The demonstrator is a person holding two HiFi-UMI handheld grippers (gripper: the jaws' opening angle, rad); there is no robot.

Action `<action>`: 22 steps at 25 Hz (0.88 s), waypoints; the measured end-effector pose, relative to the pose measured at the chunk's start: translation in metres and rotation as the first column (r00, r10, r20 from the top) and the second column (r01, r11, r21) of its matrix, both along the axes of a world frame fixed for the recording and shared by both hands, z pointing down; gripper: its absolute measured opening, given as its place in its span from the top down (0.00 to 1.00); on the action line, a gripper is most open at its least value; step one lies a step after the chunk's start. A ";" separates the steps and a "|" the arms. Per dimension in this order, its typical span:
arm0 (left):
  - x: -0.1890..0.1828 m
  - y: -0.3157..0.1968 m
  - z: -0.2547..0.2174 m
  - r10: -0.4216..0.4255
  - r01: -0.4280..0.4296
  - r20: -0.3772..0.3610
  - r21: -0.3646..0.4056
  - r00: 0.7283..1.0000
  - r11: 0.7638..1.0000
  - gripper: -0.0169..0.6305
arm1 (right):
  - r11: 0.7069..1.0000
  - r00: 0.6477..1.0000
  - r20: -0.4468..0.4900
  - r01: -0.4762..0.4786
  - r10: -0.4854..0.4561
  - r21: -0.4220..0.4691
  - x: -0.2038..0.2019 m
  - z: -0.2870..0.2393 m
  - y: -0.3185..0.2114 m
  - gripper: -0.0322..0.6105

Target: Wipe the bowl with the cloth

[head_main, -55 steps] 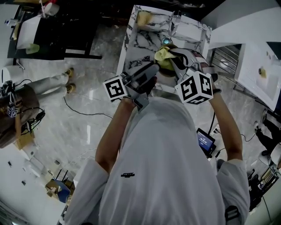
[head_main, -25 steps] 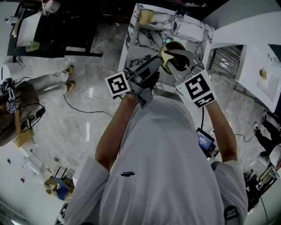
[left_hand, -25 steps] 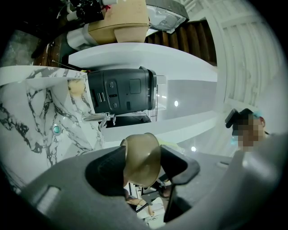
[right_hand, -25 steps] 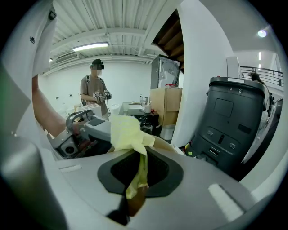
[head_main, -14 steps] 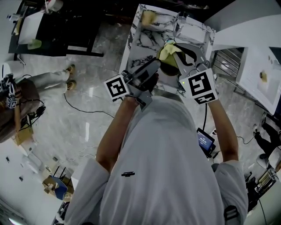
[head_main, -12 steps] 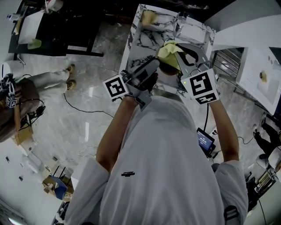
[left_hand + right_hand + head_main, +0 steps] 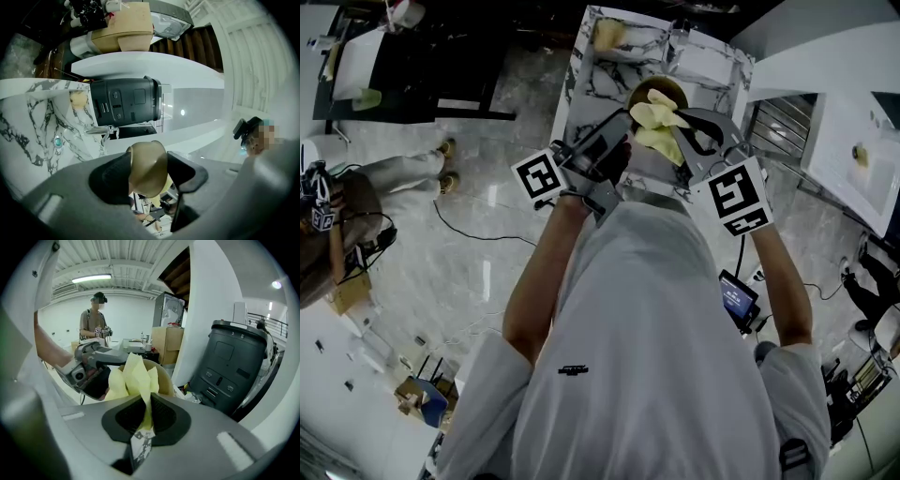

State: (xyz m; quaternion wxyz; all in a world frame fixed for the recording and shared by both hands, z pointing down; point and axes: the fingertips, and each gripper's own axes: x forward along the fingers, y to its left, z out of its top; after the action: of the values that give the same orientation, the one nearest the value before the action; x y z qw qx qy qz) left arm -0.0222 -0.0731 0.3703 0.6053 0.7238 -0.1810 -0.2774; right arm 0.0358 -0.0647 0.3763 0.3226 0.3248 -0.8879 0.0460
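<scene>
The bowl (image 7: pixel 147 166) between the black pads (image 7: pixel 110 177) of the left hand-held gripper (image 7: pixel 149 177) is a dull tan-brown. The cloth (image 7: pixel 133 376) in the right hand-held gripper (image 7: pixel 145 417) is pale yellow. Both hand-held grippers are grey, and each carries a white cube (image 7: pixel 538 175) with black square markers. Beyond them the surface (image 7: pixel 598 80) is white marble veined dark grey; the floor (image 7: pixel 487 225) is glossy grey.

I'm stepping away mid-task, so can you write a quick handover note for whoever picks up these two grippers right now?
Left gripper: shut on the bowl, held up over the marble counter.
Right gripper: shut on the yellow cloth, which is bunched at the bowl's mouth.
Done: both things picked up, cloth brought to the bowl.
Left: wipe round the inside; how much is already wiped I cannot tell.
</scene>
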 end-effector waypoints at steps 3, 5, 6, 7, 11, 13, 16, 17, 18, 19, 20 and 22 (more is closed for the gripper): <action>0.005 -0.001 0.001 0.006 -0.006 0.001 0.001 1.000 1.000 0.60 | 0.999 0.997 0.073 -0.002 0.005 -0.036 -0.008 -0.004 0.007 0.90; 0.007 0.000 0.001 0.011 -0.011 0.003 0.000 1.000 1.000 0.60 | 0.999 0.994 0.111 0.006 -0.001 -0.042 -0.015 -0.008 0.008 0.90; 0.008 0.001 0.000 0.015 -0.015 0.004 0.001 1.000 1.000 0.60 | 0.999 0.992 0.126 0.012 -0.007 -0.041 -0.018 -0.010 0.008 0.90; 0.009 0.002 0.000 0.020 -0.020 0.004 0.003 1.000 1.000 0.60 | 0.999 0.990 0.141 0.019 -0.013 -0.039 -0.022 -0.012 0.008 0.90; 0.014 0.009 -0.003 0.037 -0.037 0.002 0.007 0.999 0.999 0.60 | 0.999 0.982 0.187 0.039 -0.035 -0.019 -0.032 -0.022 0.001 0.90; 0.015 0.012 -0.005 0.041 -0.041 0.001 0.007 0.999 0.999 0.60 | 0.999 0.981 0.191 0.042 -0.044 0.013 -0.036 -0.027 -0.007 0.90; 0.015 0.015 -0.005 0.034 -0.034 -0.001 0.003 0.999 0.999 0.60 | 0.998 0.984 0.173 0.031 -0.040 0.056 -0.035 -0.031 -0.019 0.90; 0.013 0.015 -0.005 0.030 -0.030 -0.001 0.003 1.000 1.000 0.60 | 0.997 0.986 0.161 0.022 -0.033 0.068 -0.033 -0.031 -0.023 0.90; 0.012 0.015 -0.005 0.025 -0.025 0.000 0.005 1.000 1.000 0.60 | 0.997 0.989 0.146 0.011 -0.022 0.078 -0.030 -0.031 -0.027 0.90; 0.011 0.016 -0.006 0.021 -0.021 0.000 0.007 1.000 1.000 0.60 | 0.996 0.992 0.129 -0.001 -0.010 0.085 -0.026 -0.030 -0.031 0.90; 0.010 0.016 -0.006 0.017 -0.017 -0.001 0.009 1.000 1.000 0.60 | 0.996 0.994 0.112 -0.012 0.002 0.089 -0.022 -0.028 -0.034 0.90; 0.006 0.015 -0.007 0.009 -0.009 0.001 0.014 1.000 1.000 0.60 | 0.995 0.997 0.077 -0.028 0.021 0.091 -0.012 -0.024 -0.038 0.90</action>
State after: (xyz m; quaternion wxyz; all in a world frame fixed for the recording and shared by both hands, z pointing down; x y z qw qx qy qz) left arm -0.0160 -0.0584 0.3628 0.6016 0.7289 -0.1758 -0.2756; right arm 0.0236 -0.1032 0.3520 0.2729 0.3483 -0.8965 0.0215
